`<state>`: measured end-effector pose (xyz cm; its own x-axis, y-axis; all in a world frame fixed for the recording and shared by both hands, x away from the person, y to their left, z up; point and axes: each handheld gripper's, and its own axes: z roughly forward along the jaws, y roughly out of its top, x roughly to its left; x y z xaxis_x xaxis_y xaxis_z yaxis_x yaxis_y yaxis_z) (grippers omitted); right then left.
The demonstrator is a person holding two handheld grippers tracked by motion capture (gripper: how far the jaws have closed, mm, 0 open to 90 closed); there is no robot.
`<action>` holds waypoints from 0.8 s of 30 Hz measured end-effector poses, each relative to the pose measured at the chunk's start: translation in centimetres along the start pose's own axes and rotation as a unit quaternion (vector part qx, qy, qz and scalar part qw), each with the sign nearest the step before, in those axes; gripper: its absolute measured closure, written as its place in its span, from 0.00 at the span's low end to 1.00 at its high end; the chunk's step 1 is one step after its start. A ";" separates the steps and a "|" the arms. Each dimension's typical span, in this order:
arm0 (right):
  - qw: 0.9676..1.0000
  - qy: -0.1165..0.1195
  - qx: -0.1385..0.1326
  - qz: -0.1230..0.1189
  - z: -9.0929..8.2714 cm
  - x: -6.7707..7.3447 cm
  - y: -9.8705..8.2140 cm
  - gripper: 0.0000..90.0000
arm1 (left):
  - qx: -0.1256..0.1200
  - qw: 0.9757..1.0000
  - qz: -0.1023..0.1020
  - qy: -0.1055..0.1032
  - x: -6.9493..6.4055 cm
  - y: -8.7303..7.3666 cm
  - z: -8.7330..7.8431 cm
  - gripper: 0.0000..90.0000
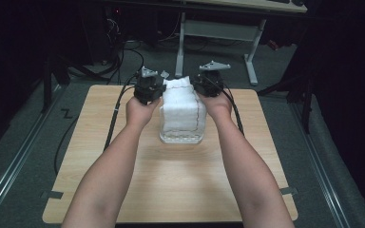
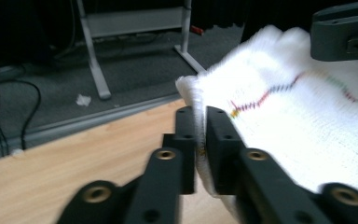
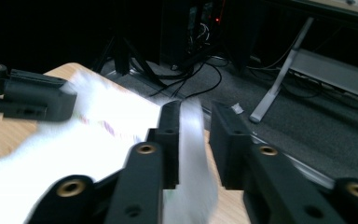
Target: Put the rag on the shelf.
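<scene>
1. Nearest to the camera, two bare forearms reach forward over the wooden table (image 1: 171,190); its top is smooth, pale and has rounded corners.
2. A white towel (image 1: 183,111) lies in the middle of the table, folded into a long rectangle. It is soft knitted cloth with a thin coloured stitch line (image 2: 270,93) near its border.
3. The left gripper (image 2: 200,135) has its jaws almost together, with the far left corner of the towel between them; I cannot tell if the pads press on it.
4. The right gripper (image 3: 196,140) is a little spread; the far right corner hangs loose in the gap.
5. I judge the step is laying down and letting go. To do it well, open both grippers evenly and pull back low, so the fold stays flat.
6. Beyond stand grey desk legs (image 1: 252,61) and black cables on the floor.
</scene>
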<state>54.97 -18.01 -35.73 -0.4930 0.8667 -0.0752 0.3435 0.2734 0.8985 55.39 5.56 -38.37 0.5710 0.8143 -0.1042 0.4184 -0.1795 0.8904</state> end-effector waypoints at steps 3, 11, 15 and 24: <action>1.000 -0.002 0.001 0.006 -0.2 -0.4 -0.3 0.82 | -0.009 1.000 -0.019 0.003 0.4 -0.1 -0.2 0.74; 1.000 -0.002 0.007 0.014 -0.8 -1.0 -0.9 0.83 | -0.025 1.000 -0.019 0.005 0.2 0.2 -1.1 0.72; 1.000 -0.001 0.005 0.016 -1.6 -1.1 -0.9 0.82 | -0.032 0.999 -0.018 0.001 0.0 0.1 -1.9 0.71; 1.000 0.014 -0.016 0.000 -5.2 1.0 -1.6 0.71 | -0.046 0.999 0.002 0.008 -1.0 -1.0 -4.9 0.60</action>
<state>49.78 -19.71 -35.02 -0.5147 0.8550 -0.0638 0.3183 0.2596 0.9117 50.90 7.62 -36.98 0.5603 0.8229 -0.0942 0.3495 -0.1318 0.9276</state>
